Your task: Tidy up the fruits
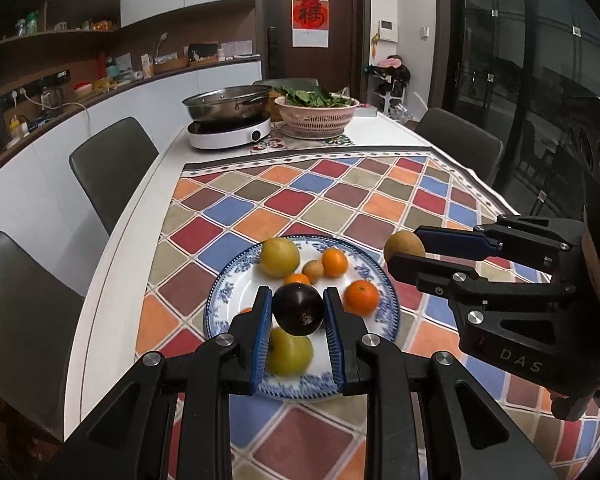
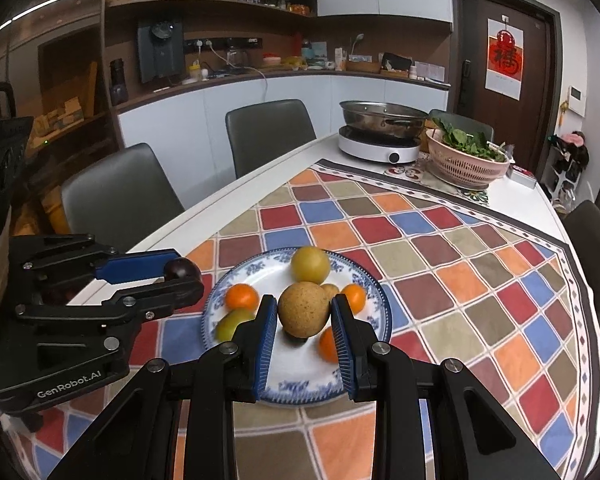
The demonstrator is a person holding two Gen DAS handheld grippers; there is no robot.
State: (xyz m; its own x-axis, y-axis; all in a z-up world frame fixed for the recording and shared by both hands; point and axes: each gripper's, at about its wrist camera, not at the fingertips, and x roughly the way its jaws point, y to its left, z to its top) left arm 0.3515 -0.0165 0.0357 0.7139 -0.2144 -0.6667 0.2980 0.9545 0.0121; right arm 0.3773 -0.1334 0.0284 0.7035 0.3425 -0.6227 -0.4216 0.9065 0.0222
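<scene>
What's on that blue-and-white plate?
On the plate: two yellow-green fruits, several oranges, one small brown fruit. The held plum hides the middle.

Both my wrist cams sit close above the plate (image 1: 220, 300), tilted down along their fingers toward the far counter (image 2: 340, 76). Left cam's left of the right one; both share plate, tablecloth (image 2: 460, 280), pot (image 1: 228, 104).

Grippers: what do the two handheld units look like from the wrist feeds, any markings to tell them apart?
Both are matte black plastic linkages with silver screw heads and triangular cut-outs, ending in two fingers faced with ribbed blue pads. The left gripper has "GenRobot.AI" printed in pale letters on its body side. The right gripper shows "DAS" on its body. No cables or sleeves can be made out.
</scene>
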